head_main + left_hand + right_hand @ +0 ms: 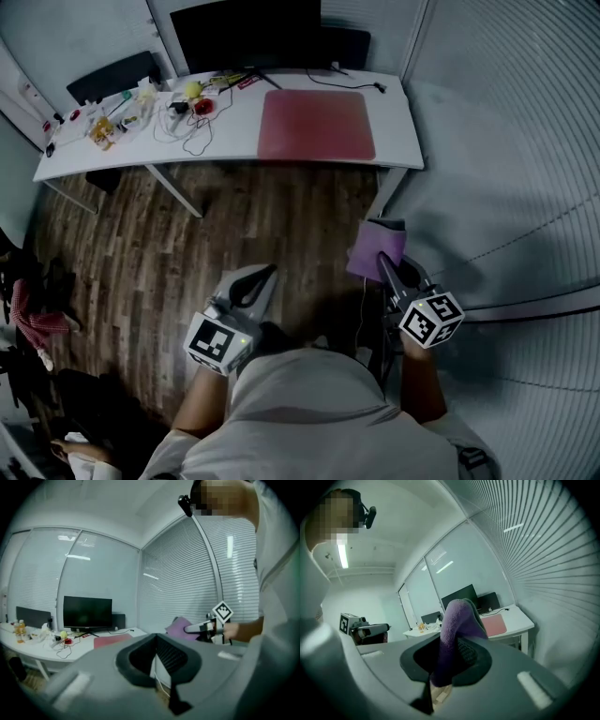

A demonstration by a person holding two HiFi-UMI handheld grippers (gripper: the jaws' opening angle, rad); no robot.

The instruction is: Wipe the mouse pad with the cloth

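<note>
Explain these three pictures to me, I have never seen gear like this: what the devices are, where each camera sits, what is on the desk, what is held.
No robot here: a person holds a hand-operated claw in each hand. The top-down picture comes from a camera on the person's head; the other two come from cameras riding on each claw, looking along its jaws. The left claw is closed and empty. The right claw is clamped on a purple cloth. Ahead stands a white desk with a red mouse pad, a dark monitor behind it, and cables and small items toward its left end in the head view. The person stands away from the desk, so wiping has not begun.
</note>
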